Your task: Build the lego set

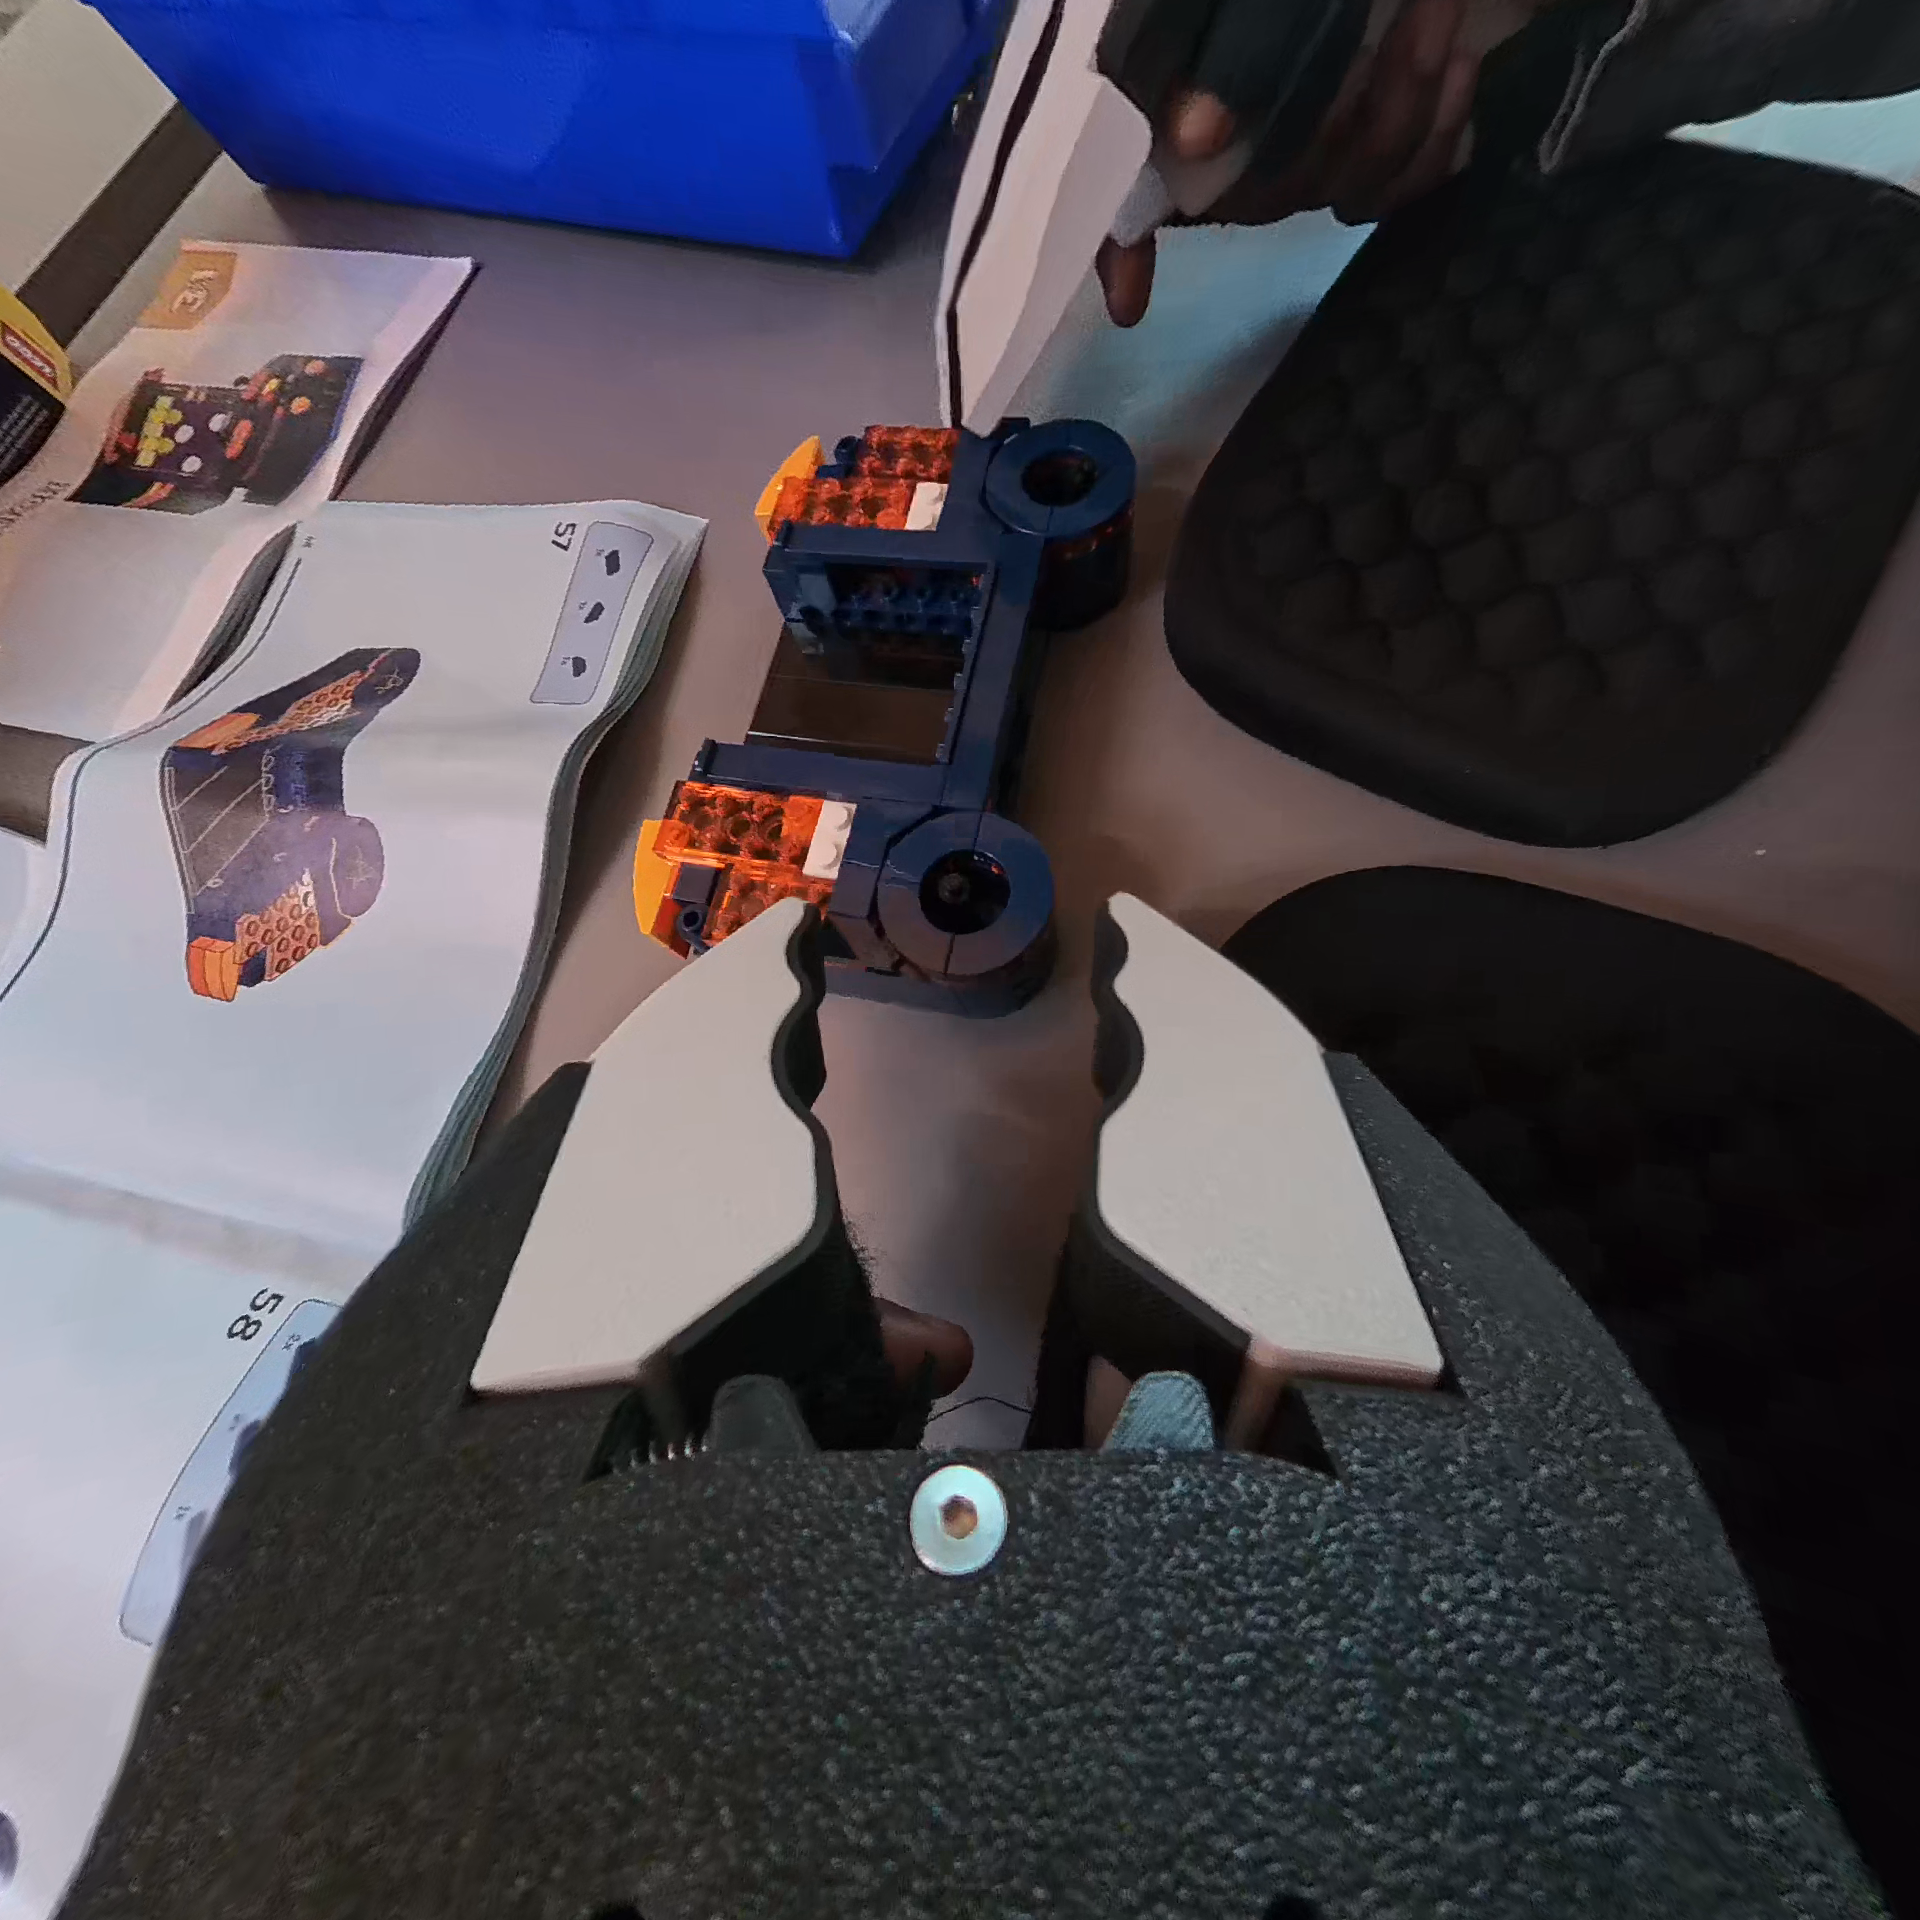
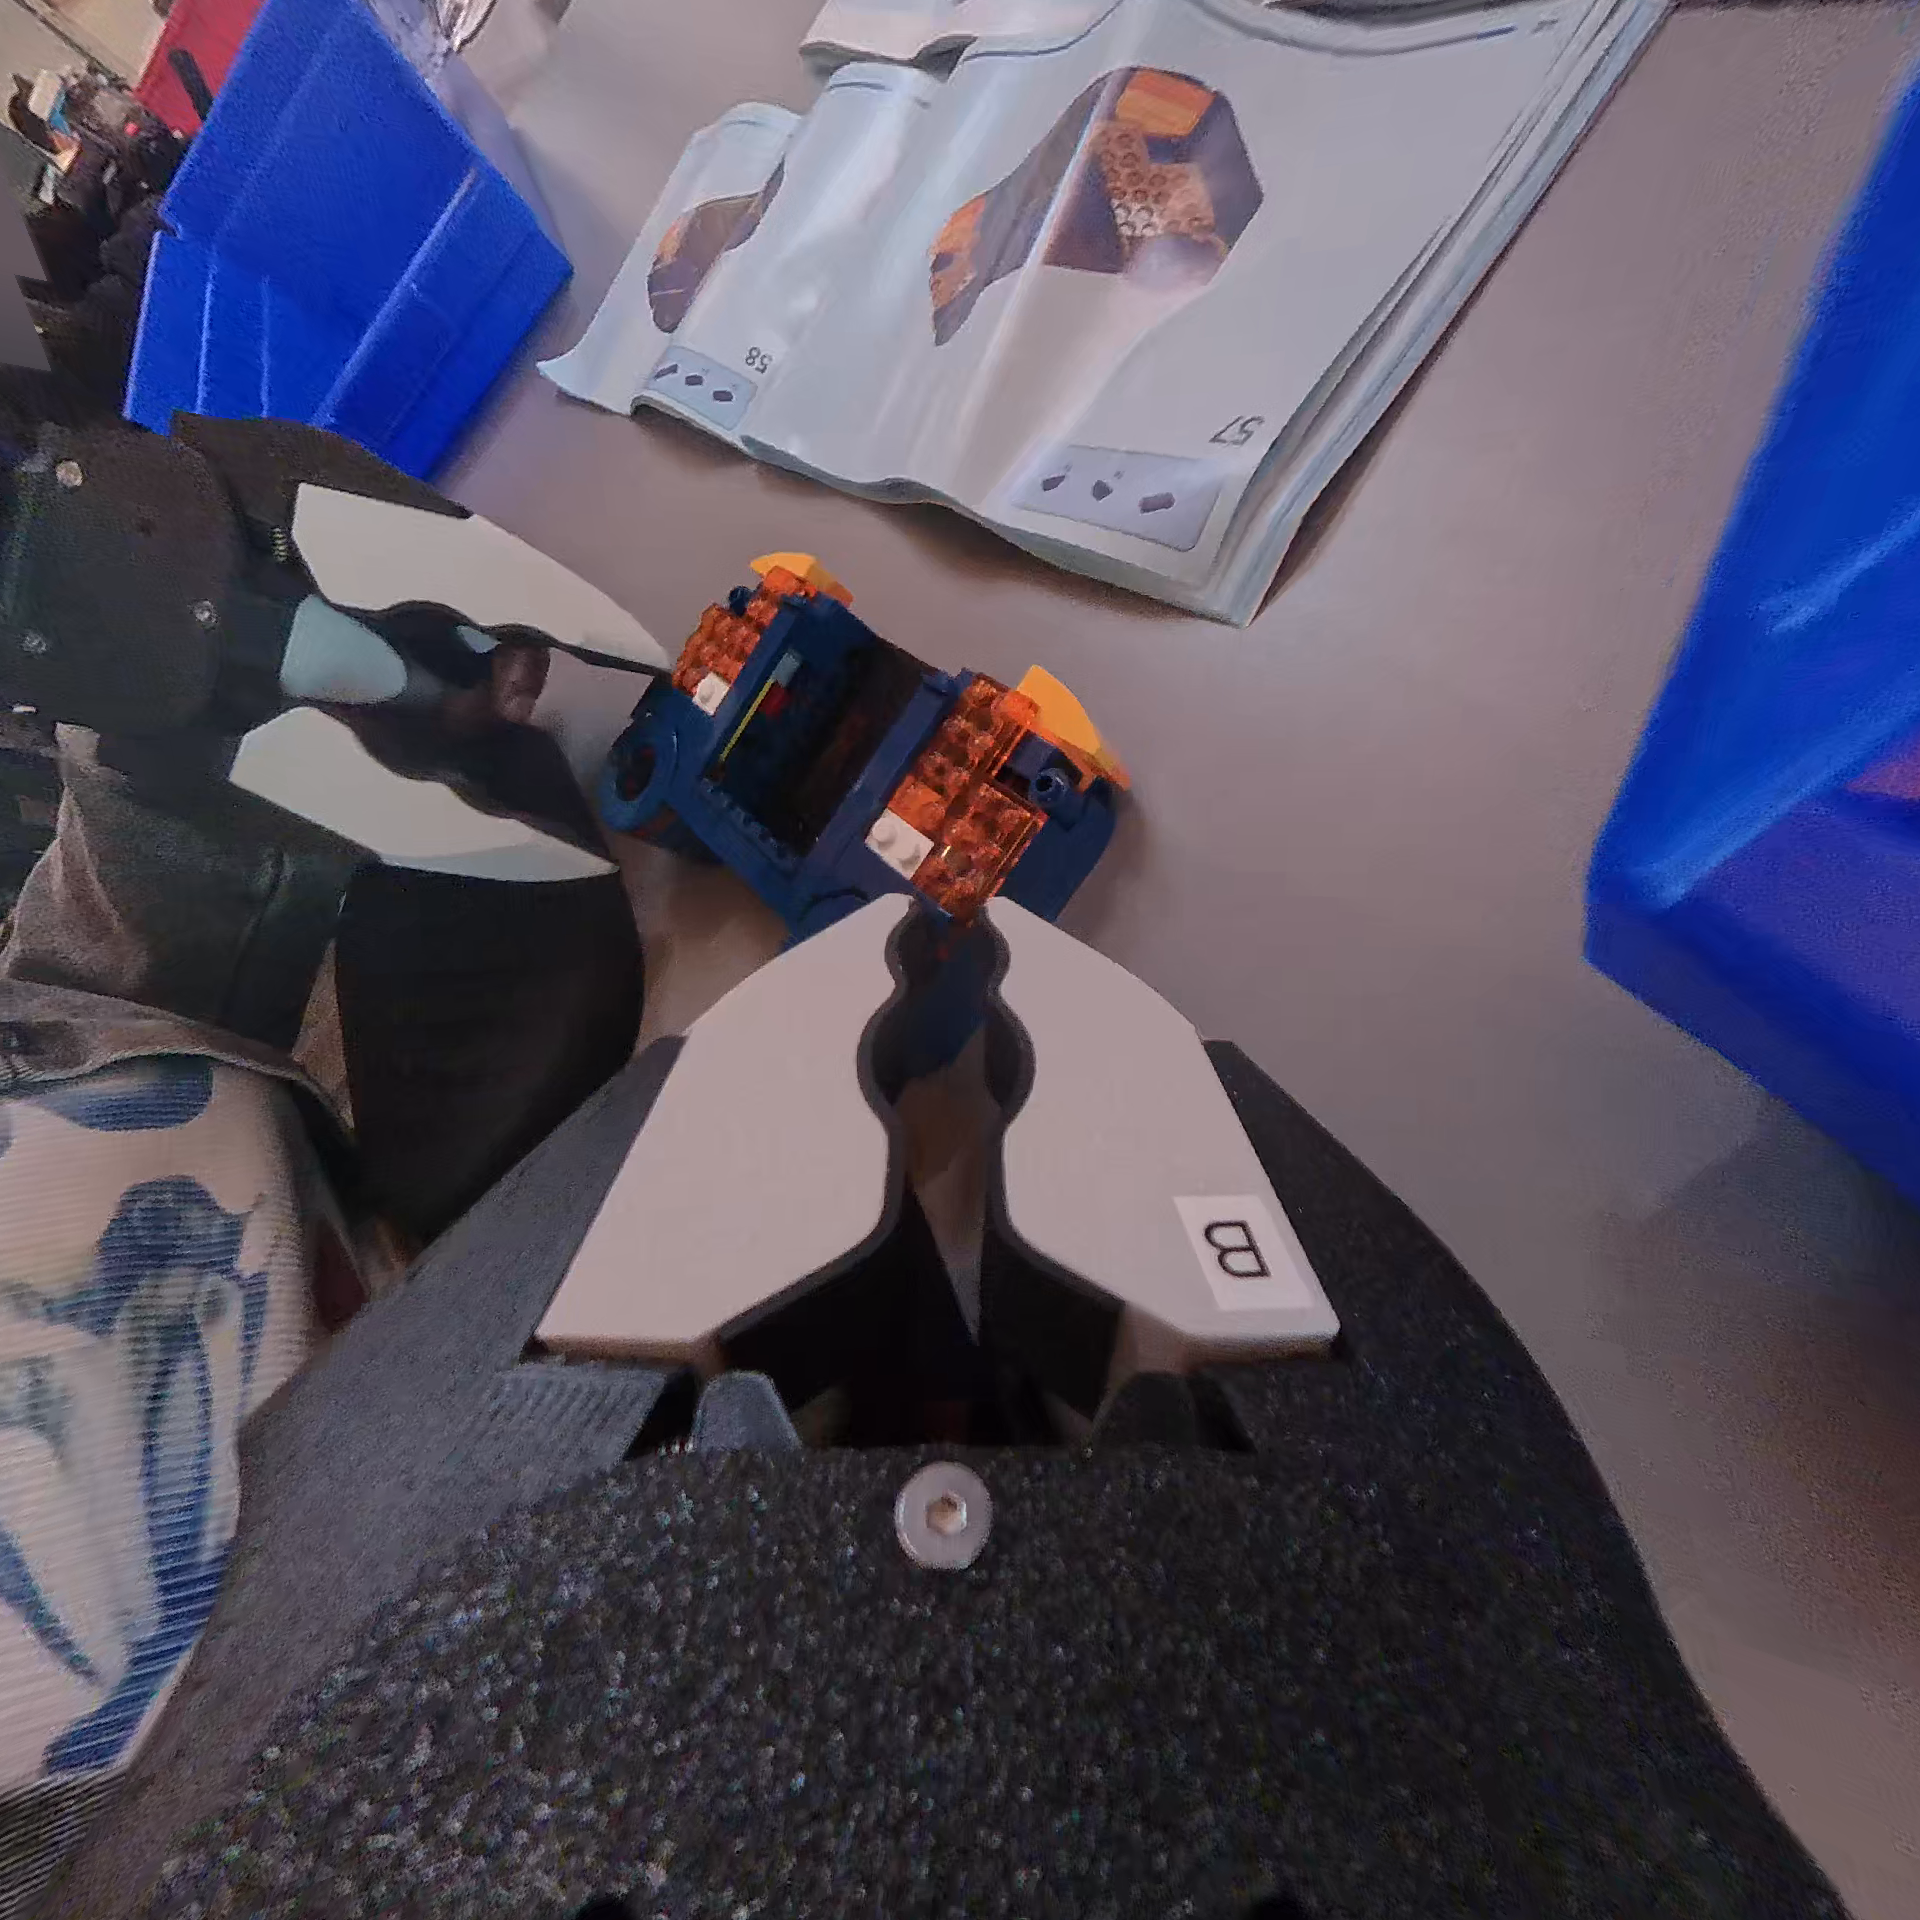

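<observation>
The dark blue and clear-orange lego model [image 1: 904, 665] lies on the grey table, with a round blue cylinder at each end. My left gripper [image 1: 956, 914] is open, its grey fingers on either side of the model's near cylinder [image 1: 961, 894], not squeezing it. In the right wrist view my right gripper [image 2: 945, 920] is shut on the model [image 2: 862, 758] at its near edge, by the orange bricks. The left gripper [image 2: 634, 758] shows there open at the model's other end. The right gripper [image 1: 971, 410] shows at the top of the left wrist view.
An open instruction booklet [image 1: 312, 831] lies left of the model, with a second booklet [image 1: 239, 384] behind it. A blue bin [image 1: 582, 114] stands at the back, and another blue bin [image 2: 1787, 675] to the right. Black textured cushions [image 1: 1558, 499] lie beside the model. A gloved hand [image 1: 1299, 114] holds the right gripper.
</observation>
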`<control>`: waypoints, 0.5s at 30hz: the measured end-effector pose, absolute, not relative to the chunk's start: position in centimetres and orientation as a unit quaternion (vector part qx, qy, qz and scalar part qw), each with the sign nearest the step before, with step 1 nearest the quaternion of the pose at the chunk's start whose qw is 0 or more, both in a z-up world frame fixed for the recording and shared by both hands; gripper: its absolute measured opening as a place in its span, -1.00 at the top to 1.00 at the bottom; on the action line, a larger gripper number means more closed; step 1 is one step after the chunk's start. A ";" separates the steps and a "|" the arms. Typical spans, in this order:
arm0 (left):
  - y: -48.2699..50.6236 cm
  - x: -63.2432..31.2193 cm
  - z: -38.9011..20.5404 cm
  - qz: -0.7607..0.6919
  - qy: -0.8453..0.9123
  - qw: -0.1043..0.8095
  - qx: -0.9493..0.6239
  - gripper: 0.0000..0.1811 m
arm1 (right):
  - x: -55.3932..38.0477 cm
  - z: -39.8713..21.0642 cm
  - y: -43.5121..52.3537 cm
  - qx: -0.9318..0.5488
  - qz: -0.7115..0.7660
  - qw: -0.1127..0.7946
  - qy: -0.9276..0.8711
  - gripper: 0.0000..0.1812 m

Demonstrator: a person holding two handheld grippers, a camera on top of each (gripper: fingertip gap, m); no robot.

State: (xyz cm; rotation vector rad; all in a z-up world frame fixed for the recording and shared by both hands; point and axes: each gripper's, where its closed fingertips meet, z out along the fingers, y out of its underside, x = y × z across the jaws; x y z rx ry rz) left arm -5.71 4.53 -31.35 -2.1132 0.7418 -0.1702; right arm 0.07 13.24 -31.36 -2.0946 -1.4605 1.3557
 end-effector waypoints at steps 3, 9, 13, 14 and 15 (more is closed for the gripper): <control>4.6 -5.9 -31.2 -0.067 0.299 0.440 -0.844 0.41 | 0.1 -31.1 12.9 -0.717 0.469 0.124 -0.501 0.88; 4.9 -5.5 -30.6 -0.066 0.347 0.464 -0.812 0.34 | 0.6 -29.0 10.3 -0.531 0.428 0.224 -0.697 0.52; 5.7 -5.2 -30.8 -0.072 0.366 0.461 -0.805 0.35 | 0.0 -30.2 10.1 -0.473 0.388 0.230 -0.757 0.53; 5.8 -5.1 -30.8 -0.071 0.372 0.460 -0.803 0.37 | -0.2 -30.3 9.9 -0.464 0.392 0.227 -0.762 0.54; 5.8 -5.1 -30.9 -0.073 0.377 0.457 -0.802 0.39 | -0.4 -30.3 9.7 -0.452 0.395 0.225 -0.768 0.56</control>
